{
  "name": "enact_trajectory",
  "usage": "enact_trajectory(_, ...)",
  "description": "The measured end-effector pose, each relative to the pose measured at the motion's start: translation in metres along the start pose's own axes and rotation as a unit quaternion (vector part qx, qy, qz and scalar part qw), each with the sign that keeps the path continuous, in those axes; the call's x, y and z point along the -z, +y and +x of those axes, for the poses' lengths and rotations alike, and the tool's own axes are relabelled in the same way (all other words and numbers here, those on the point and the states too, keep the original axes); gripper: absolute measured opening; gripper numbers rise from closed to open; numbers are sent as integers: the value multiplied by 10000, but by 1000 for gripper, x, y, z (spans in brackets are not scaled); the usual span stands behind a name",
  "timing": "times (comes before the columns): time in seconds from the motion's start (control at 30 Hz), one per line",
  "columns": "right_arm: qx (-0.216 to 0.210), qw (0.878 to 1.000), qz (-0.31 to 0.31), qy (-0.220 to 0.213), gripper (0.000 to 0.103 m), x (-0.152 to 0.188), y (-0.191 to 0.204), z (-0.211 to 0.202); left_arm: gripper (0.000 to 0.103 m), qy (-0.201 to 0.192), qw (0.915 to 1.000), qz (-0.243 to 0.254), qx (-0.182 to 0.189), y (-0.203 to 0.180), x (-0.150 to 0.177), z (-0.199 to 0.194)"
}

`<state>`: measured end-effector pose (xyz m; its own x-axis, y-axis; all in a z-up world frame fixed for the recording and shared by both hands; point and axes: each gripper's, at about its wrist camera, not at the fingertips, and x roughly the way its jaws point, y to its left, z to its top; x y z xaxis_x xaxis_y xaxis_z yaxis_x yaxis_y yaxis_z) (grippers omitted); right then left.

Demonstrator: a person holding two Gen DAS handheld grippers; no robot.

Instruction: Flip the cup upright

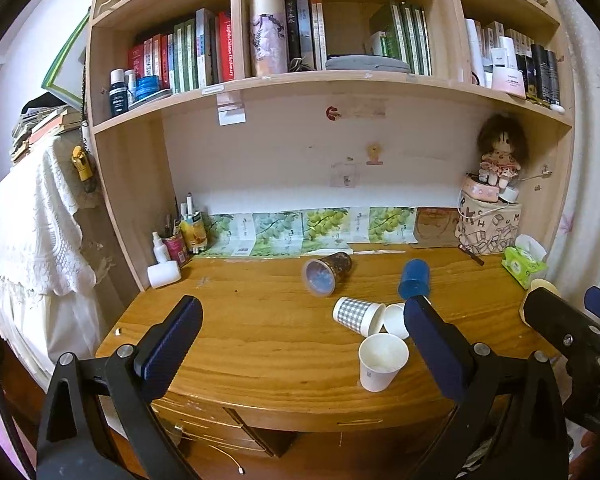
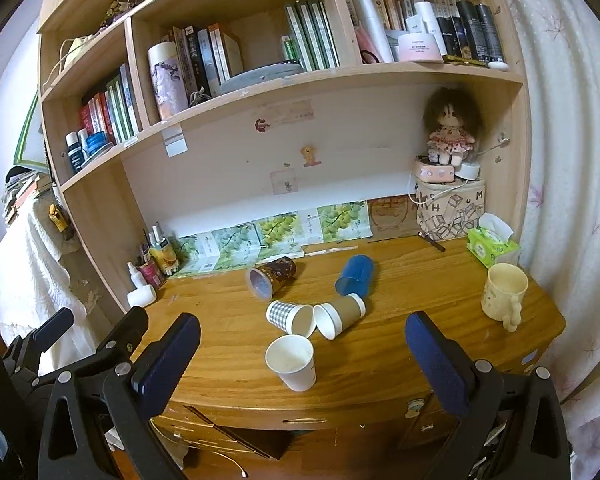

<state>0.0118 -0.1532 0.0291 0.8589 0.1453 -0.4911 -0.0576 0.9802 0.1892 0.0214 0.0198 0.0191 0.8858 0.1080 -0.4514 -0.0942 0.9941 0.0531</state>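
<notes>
Wooden desk [image 2: 380, 360] under a packed bookshelf [image 2: 260, 80], a doll [image 2: 452, 124] in the right corner, a row of grape-print boxes along the back wall. In the middle of both views is a little pile of cups: a white cup [image 2: 291, 362] already standing upright nearest the front edge, and behind it four on their sides, namely a checked cup [image 2: 290, 317], a brown-sleeve cup [image 2: 340, 314], a blue cup [image 2: 356, 276] and a dark cup [image 2: 271, 275]. A cream mug [image 2: 504, 294] stands upright at the right of the right wrist view.

Both tools are hanging back off the front edge, nothing in either. The left gripper [image 1: 304, 344] is spread wide, same with the right gripper [image 2: 300, 354].

My guess is the checked cup goes next since it's closest. It's touching the brown-sleeve one mouth to mouth, so I'd come in on its base end, pinch lightly across the wall (paper squashes easily), lift a bit before rotating, and keep clear of the white cup just in front so it doesn't get knocked over.
</notes>
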Motion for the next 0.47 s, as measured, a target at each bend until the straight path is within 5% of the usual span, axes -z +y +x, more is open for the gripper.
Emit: enact_trajectory(0.47,44,10000,24,6,103,-4,0,8,101,44,9998,-71,199,7,-3,14)
